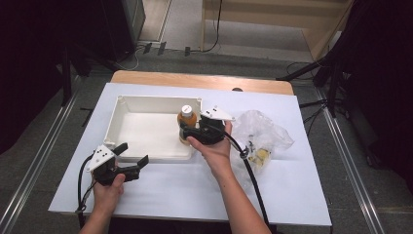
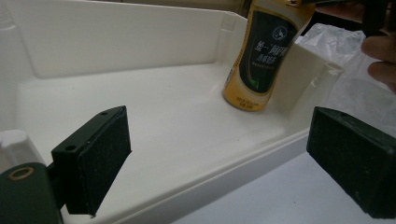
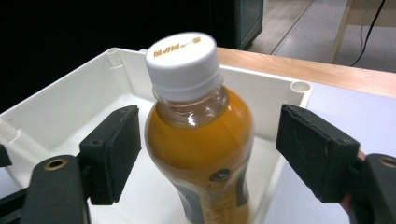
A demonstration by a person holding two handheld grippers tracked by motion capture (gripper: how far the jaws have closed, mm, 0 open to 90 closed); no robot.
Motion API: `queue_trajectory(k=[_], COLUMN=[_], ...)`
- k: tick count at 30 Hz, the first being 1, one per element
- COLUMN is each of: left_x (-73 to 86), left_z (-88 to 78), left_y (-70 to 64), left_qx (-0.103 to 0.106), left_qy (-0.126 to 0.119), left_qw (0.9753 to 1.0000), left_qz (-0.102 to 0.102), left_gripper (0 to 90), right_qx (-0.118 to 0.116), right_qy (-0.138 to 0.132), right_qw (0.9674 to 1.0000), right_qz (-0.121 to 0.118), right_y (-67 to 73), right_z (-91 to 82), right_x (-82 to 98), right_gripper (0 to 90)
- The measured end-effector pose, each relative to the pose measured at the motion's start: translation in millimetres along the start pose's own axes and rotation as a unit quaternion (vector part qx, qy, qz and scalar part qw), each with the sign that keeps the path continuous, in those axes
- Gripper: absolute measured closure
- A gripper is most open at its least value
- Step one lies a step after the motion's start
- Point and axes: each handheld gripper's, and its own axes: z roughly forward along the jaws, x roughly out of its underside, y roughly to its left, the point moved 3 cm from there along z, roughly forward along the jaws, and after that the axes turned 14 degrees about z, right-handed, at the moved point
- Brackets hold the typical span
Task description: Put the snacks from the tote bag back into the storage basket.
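An orange drink bottle (image 1: 186,122) with a white cap stands upright in the near right corner of a white tray (image 1: 146,100). My right gripper (image 1: 187,134) reaches in from the right, its jaws on either side of the bottle. In the right gripper view the bottle (image 3: 201,140) stands between the open pads (image 3: 114,149) with a gap on both sides. My left gripper (image 1: 134,153) is open at the tray's front left edge with nothing in it. The left gripper view looks over the tray wall (image 2: 116,42) toward the bottle (image 2: 264,56).
A crumpled clear plastic bag (image 1: 260,134) lies to the right of the tray, with something yellow inside. The tray sits on a white board (image 1: 185,195) over a wooden table (image 1: 195,78). A black cable (image 1: 251,175) trails beside the right forearm.
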Motion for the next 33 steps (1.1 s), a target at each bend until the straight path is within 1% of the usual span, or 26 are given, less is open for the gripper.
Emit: queue_trajectory(k=[3, 7, 11, 18, 21, 25, 27, 33], left_x=[0.3, -0.1, 0.5, 0.2, 0.2, -0.2, -0.3, 0.3], left_z=[0.7, 1.3, 1.8, 1.2, 1.0, 0.4, -0.2, -0.6], left_y=[-0.5, -1.6, -1.1, -0.8, -0.6, -0.8, -0.7, 1.3], left_qx=[0.001, 0.001, 0.000, 0.001, 0.000, -0.002, -0.003, -0.007], left_qy=[0.003, 0.002, 0.004, 0.000, 0.001, 0.000, 0.001, 0.002], left_qw=[1.0000, 1.0000, 1.0000, 1.0000, 1.0000, 1.0000, 1.0000, 1.0000], left_qz=[0.003, 0.004, 0.006, 0.006, 0.007, 0.005, 0.007, 0.005], left_gripper=[6.3, 6.3, 6.3, 6.3, 6.3, 6.3, 6.3, 6.3], right_qx=[-0.001, -0.002, 0.001, 0.008, 0.012, 0.017, 0.017, 0.024], right_qy=[-0.003, -0.011, -0.019, -0.034, -0.038, -0.042, -0.044, -0.048], right_qw=[1.0000, 0.9999, 0.9998, 0.9994, 0.9992, 0.9990, 0.9989, 0.9986], right_qz=[-0.007, -0.006, -0.001, -0.004, -0.003, 0.003, 0.004, 0.004], right_y=[-2.2, -7.2, -15.5, -31.5, -37.5, -46.1, -50.6, -61.7], right_z=[-8.4, -20.0, -32.7, -53.1, -60.0, -68.1, -71.5, -84.1], right_x=[-3.2, -8.0, -13.2, -18.4, -18.9, -17.4, -15.8, -12.1], right_gripper=[22.1, 22.1, 22.5, 24.4, 24.3, 24.3, 24.3, 24.2])
